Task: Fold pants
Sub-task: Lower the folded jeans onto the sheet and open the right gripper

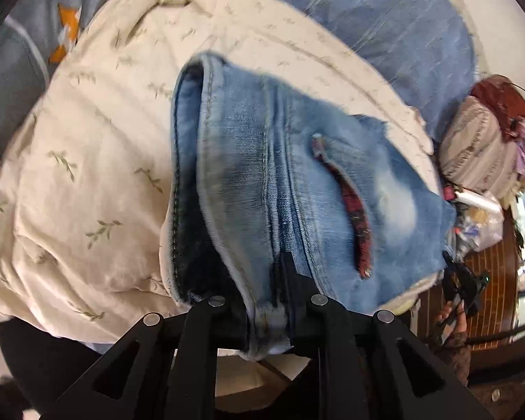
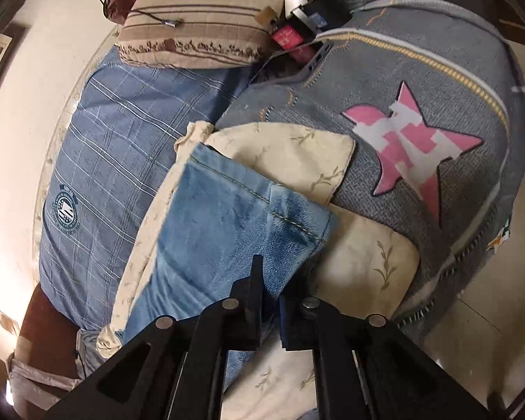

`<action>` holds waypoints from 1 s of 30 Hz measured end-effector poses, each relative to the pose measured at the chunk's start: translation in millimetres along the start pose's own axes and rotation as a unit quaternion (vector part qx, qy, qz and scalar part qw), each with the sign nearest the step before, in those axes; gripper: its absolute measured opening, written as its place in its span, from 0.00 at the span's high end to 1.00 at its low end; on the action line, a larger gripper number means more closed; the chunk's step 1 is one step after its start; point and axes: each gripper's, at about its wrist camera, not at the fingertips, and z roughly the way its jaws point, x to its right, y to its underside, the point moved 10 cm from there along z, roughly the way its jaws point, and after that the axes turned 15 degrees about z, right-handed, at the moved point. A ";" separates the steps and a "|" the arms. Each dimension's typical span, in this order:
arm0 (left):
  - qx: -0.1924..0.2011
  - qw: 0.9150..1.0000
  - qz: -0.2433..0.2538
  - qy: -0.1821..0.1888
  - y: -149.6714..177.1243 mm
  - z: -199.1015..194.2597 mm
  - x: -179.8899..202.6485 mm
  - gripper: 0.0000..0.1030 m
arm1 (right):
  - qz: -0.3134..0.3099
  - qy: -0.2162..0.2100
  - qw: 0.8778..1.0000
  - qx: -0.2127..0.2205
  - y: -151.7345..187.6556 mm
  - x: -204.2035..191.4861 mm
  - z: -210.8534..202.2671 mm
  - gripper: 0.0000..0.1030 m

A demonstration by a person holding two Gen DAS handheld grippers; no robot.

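Lying across a cream leaf-print quilt (image 1: 98, 161) on the bed, the jeans (image 1: 290, 192) were pinched at both ends. The left gripper (image 1: 267, 318) had its jaws nearly together on a bunched fold of denim at the waist end, beside a pocket slit lined in red plaid (image 1: 357, 217). The right gripper (image 2: 270, 301) was clamped narrowly on the blue cloth near a stitched hem (image 2: 262, 203) at the leg end. A round crest (image 2: 65, 210) was printed on the blue checked sheet (image 2: 122, 133), its lettering too small to read. A pink star with white block letters (image 2: 413, 140) sat on the grey blanket (image 2: 385, 80); the letters could not be made out with certainty. A pink packet (image 2: 287, 36) by the striped pillow (image 2: 206, 10) bore print, unreadable. Motion blur softened the left view, and the gripper bodies hid the jeans' near edges.
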 end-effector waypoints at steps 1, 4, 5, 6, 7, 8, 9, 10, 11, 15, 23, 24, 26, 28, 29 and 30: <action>0.006 1.000 0.011 0.005 -0.1 -6.6 0.8 0.86 | 0.000 0.005 1.000 0.007 -3.1 0.2 -4.4 0.87; 0.024 0.999 0.026 0.016 -0.7 -25.9 -1.5 0.85 | -0.003 0.025 0.997 0.078 -18.7 -5.8 -37.3 0.66; 0.029 0.999 0.018 0.021 -0.2 -32.5 -5.6 0.84 | -0.015 0.023 0.994 0.107 -23.0 -14.3 -51.5 0.66; 0.034 0.999 0.010 0.020 -1.8 -38.6 -12.1 0.83 | -0.036 0.018 0.991 0.126 -23.8 -27.2 -61.8 0.66; 0.041 0.999 0.001 0.017 -5.4 -42.4 -18.2 0.80 | -0.058 0.015 0.989 0.135 -23.1 -39.9 -67.0 0.66; 0.050 0.999 -0.009 0.014 -8.6 -46.6 -25.8 0.77 | -0.078 0.006 0.988 0.132 -18.8 -54.8 -67.4 0.65; 0.057 0.998 -0.019 0.010 -12.8 -48.1 -33.5 0.75 | -0.098 -0.005 0.988 0.119 -12.2 -71.4 -62.6 0.61; 0.063 0.998 -0.032 0.007 -18.6 -47.8 -38.5 0.74 | -0.133 -0.023 0.988 0.082 6.7 -98.6 -47.3 0.53; 0.070 0.996 -0.047 0.012 -27.3 -46.4 -42.3 0.73 | -0.152 -0.031 0.986 0.054 20.7 -116.3 -32.3 0.50; 0.065 0.996 -0.060 0.022 -45.9 -26.0 -38.0 0.73 | -0.234 -0.088 0.960 -0.124 128.7 -193.5 52.0 0.48; 0.046 0.996 -0.073 0.022 -58.3 0.6 -42.9 0.72 | -0.418 -0.019 0.871 -0.257 268.6 -261.9 188.6 0.48; 0.045 0.996 -0.073 0.023 -61.9 5.2 -44.2 0.72 | -0.432 -0.008 0.862 -0.266 276.9 -260.2 197.3 0.48; 0.045 0.997 -0.063 0.024 -68.7 12.8 -43.2 0.81 | -0.473 -0.003 0.836 -0.280 294.6 -251.0 199.6 0.70; 0.051 0.997 -0.055 0.031 -78.6 14.1 -40.6 0.90 | -0.546 0.022 0.794 -0.265 305.0 -246.3 199.8 0.95; 0.065 0.996 -0.048 0.028 -87.0 11.0 -37.9 0.90 | -0.570 0.020 0.783 -0.248 306.2 -254.7 195.8 0.95; 0.073 0.996 -0.041 0.017 -92.5 11.7 -37.7 0.90 | -0.572 0.012 0.785 -0.236 304.3 -262.3 189.9 0.98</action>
